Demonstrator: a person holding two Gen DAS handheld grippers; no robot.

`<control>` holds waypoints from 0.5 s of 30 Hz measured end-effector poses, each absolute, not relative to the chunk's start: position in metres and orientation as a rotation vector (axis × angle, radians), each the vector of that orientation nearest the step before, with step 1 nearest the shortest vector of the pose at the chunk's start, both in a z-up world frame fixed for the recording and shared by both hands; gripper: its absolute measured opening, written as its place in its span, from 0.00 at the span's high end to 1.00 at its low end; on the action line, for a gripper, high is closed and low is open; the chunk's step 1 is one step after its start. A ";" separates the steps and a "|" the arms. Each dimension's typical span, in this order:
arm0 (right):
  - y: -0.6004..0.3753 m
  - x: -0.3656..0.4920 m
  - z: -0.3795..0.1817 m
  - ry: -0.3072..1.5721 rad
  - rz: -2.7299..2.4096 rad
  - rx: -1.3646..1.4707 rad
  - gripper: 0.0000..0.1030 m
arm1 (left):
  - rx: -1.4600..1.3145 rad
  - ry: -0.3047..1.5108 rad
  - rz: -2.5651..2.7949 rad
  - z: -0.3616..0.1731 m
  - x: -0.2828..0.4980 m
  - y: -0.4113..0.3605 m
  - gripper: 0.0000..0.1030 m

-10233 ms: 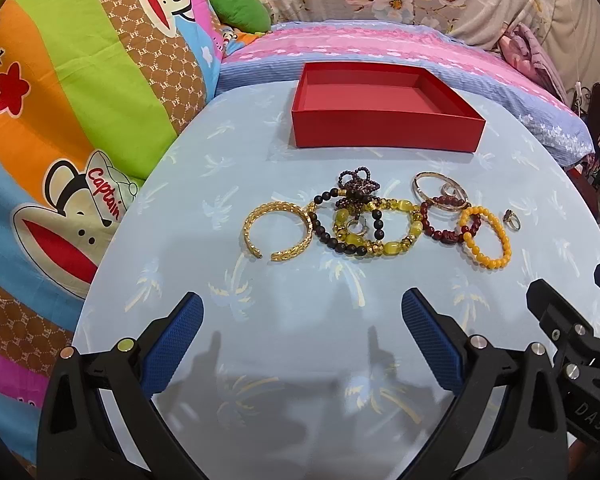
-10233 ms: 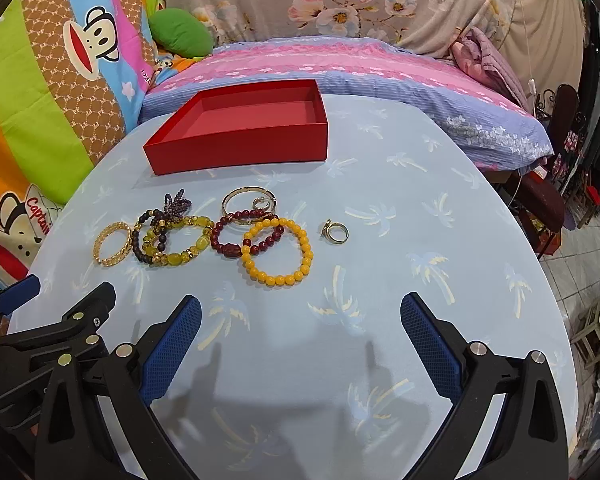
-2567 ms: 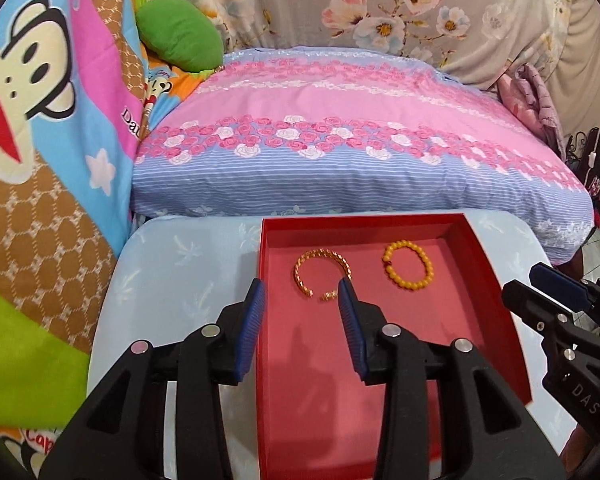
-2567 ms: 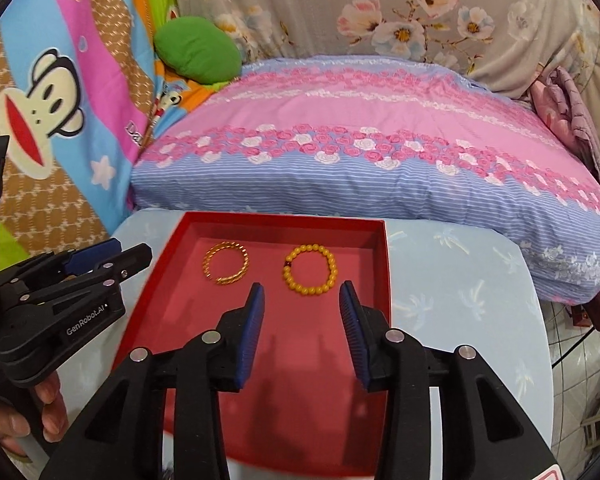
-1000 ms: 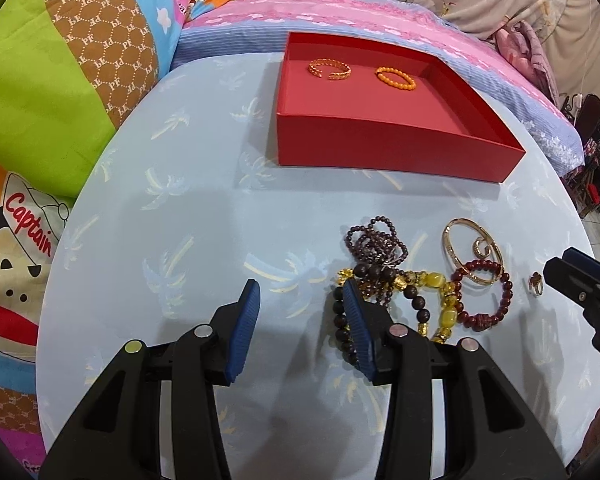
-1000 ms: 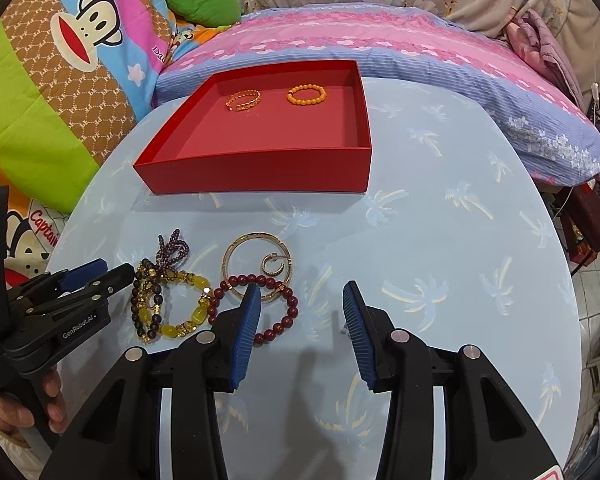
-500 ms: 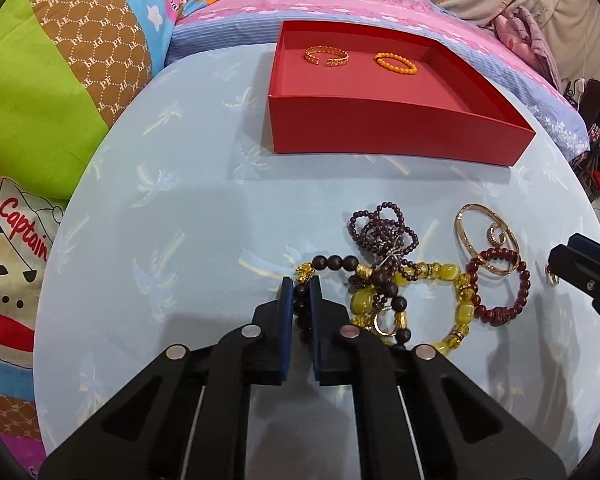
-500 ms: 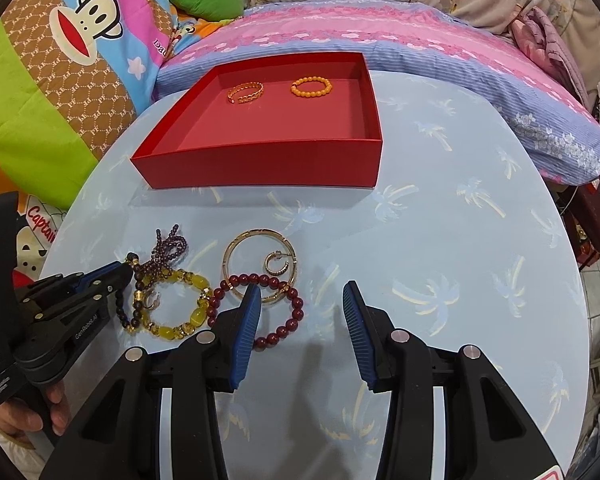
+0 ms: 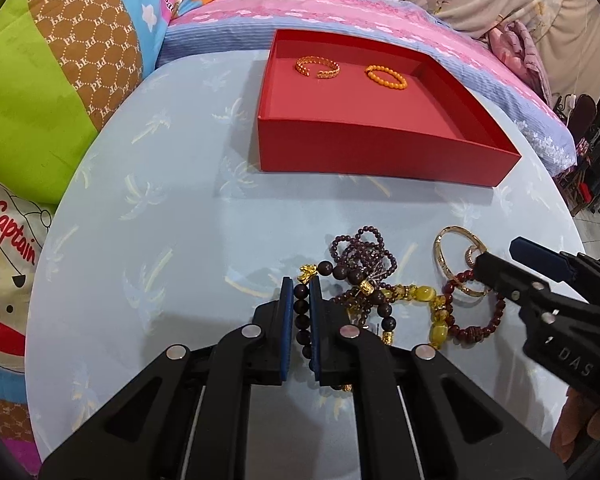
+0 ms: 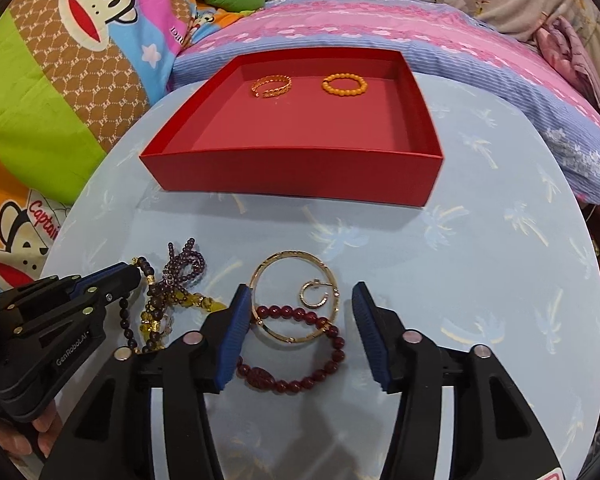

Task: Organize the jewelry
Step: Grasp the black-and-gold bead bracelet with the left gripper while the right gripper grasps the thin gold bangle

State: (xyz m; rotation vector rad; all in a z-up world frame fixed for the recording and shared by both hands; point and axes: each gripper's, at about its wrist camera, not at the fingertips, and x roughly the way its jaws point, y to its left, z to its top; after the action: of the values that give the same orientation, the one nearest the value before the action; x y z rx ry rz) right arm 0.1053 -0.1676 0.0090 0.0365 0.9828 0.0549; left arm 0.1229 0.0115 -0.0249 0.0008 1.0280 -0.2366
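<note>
A red tray (image 9: pixel 380 160) (image 10: pixel 292 172) holds a gold cuff (image 9: pixel 318 68) (image 10: pixel 271 85) and an orange bead bracelet (image 9: pixel 386 77) (image 10: pixel 344 84). My left gripper (image 9: pixel 300 292) (image 10: pixel 134 274) is shut on the dark bead bracelet (image 9: pixel 302 320) (image 10: pixel 127 320), which tangles with a yellow bead bracelet (image 9: pixel 424 296) (image 10: pixel 188 302) and a purple bead cluster (image 9: pixel 362 250) (image 10: pixel 184 266). My right gripper (image 10: pixel 300 300) (image 9: pixel 496 258) is open, straddling a dark red bead bracelet (image 10: pixel 296 354) (image 9: pixel 474 320), a gold bangle (image 10: pixel 294 296) (image 9: pixel 458 264) and a small gold hoop (image 10: pixel 314 292).
The round table (image 9: pixel 160 220) (image 10: pixel 500 260) has a light blue palm-print cloth. A pink and blue bed (image 9: pixel 340 12) (image 10: pixel 460 36) lies behind the tray. A bright cartoon blanket (image 9: pixel 40 100) (image 10: pixel 60 80) hangs on the left.
My left gripper stays shut on the dark bead bracelet. My right gripper has moved forward and now straddles the red bracelet and gold bangle.
</note>
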 end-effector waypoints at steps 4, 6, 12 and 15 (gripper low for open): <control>-0.160 0.112 -0.001 1.005 0.061 0.024 0.46 | -0.004 1.038 -0.235 -0.028 0.125 0.013 0.93; -0.157 0.113 -0.004 1.011 0.059 0.015 0.43 | -0.008 1.044 -0.233 -0.030 0.126 0.015 0.93; -0.155 0.115 -0.012 1.022 0.044 0.007 0.44 | -0.015 1.048 -0.236 -0.031 0.127 0.016 0.93; -0.155 0.115 -0.013 1.015 0.037 -0.006 0.48 | -0.022 1.050 -0.241 -0.031 0.126 0.017 0.93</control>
State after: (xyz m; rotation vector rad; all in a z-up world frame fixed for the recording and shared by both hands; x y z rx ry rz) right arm 0.1147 -0.1545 -0.0127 -0.0063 1.0151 0.0372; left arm 0.1262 0.0166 -0.0307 -0.0218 1.0500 -0.2409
